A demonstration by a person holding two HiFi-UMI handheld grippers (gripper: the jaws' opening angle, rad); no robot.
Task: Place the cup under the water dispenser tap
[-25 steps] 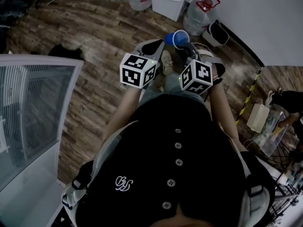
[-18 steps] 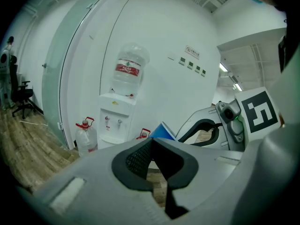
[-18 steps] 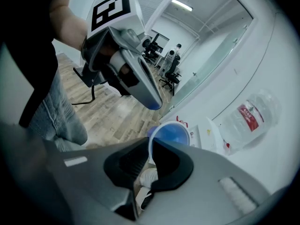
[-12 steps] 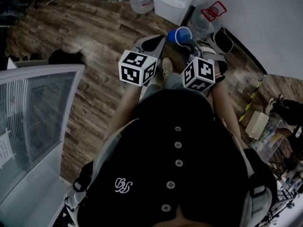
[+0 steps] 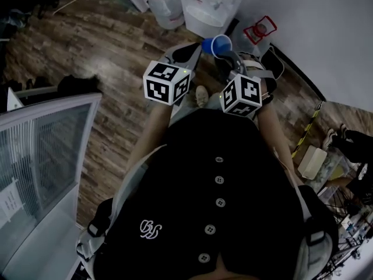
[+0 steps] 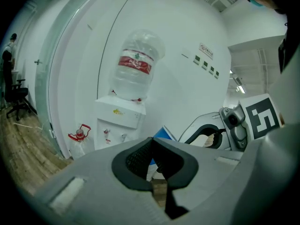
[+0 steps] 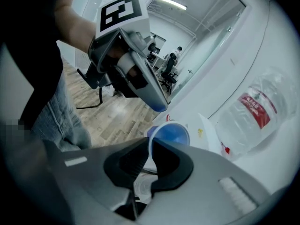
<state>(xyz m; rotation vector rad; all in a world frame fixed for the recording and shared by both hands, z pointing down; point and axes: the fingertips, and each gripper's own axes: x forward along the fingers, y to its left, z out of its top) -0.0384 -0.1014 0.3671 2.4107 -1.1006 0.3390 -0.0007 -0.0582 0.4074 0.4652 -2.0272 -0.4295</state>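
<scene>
Dispenser (image 5: 205,10) looms nearer, top cut off; right gripper (image 7: 149,144) pinches cup (image 5: 220,44) rim, left gripper (image 6: 152,144) closed, empty.

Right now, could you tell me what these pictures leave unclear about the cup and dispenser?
- Cup: right gripper view, base hidden behind the right gripper.
- Dispenser taps: left gripper view, too small to read.
- Space beneath them: left gripper view, hidden by the left gripper; head view, too small.
</scene>
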